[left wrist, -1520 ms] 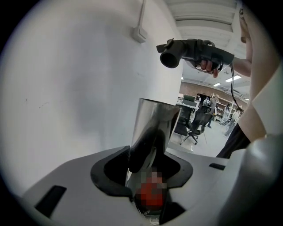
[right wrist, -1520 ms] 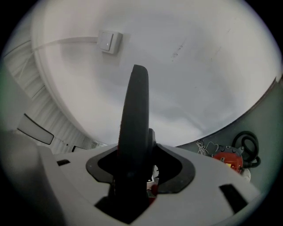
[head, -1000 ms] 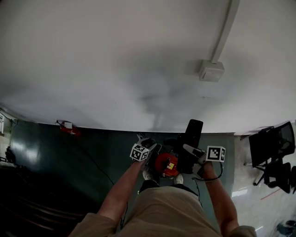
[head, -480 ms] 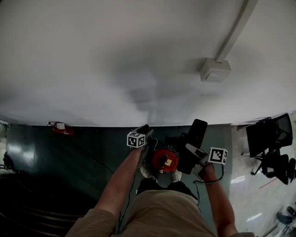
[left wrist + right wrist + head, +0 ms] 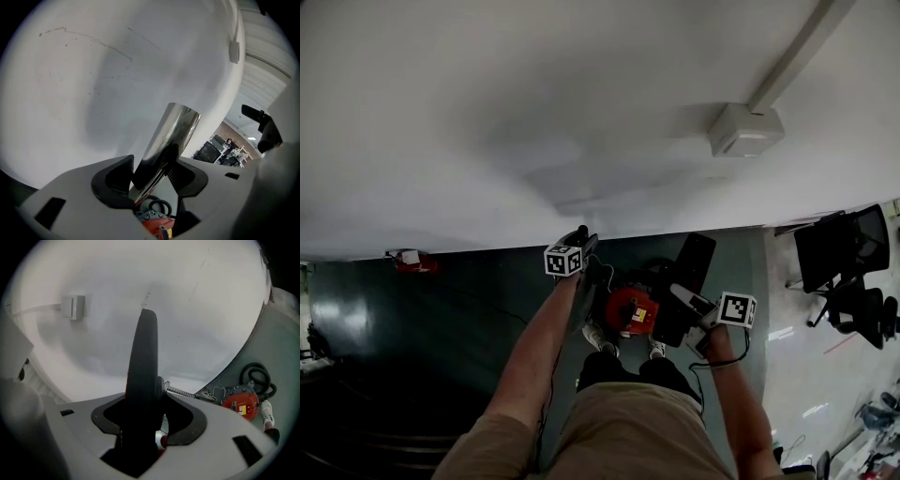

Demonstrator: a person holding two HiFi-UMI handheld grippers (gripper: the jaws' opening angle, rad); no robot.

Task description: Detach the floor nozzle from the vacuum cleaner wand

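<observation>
1. White wall (image 5: 581,112) fills the upper part of the head view, and a dark green floor (image 5: 441,300) runs along its foot. A red vacuum canister (image 5: 628,311) sits on the floor near the wall edge, just ahead of the person's shoes.
2. Left gripper (image 5: 151,174): clamped on the chrome wand (image 5: 171,131). Its jaws have just widened a little, with the tube between them and the pads against its sides.
3. Wand axis: rises out of the left jaws, tilted up and away toward the wall. Its far end is a bare open mouth with nothing plugged onto it.
4. Right gripper (image 5: 143,420): closed on the black floor nozzle (image 5: 143,362), seen edge-on. The nozzle's long axis stands up out of the jaws toward the wall.
5. Key relation: the nozzle is held on the right side of the canister and the wand on the left. The two are apart, with the canister below and between them. Only the right gripper is at the nozzle; the left is well apart from it.
6. Judgement: the joint reads as already parted. The next move likely takes the nozzle further right and down to the floor. The wand mouth should stay pointed away from it.
</observation>
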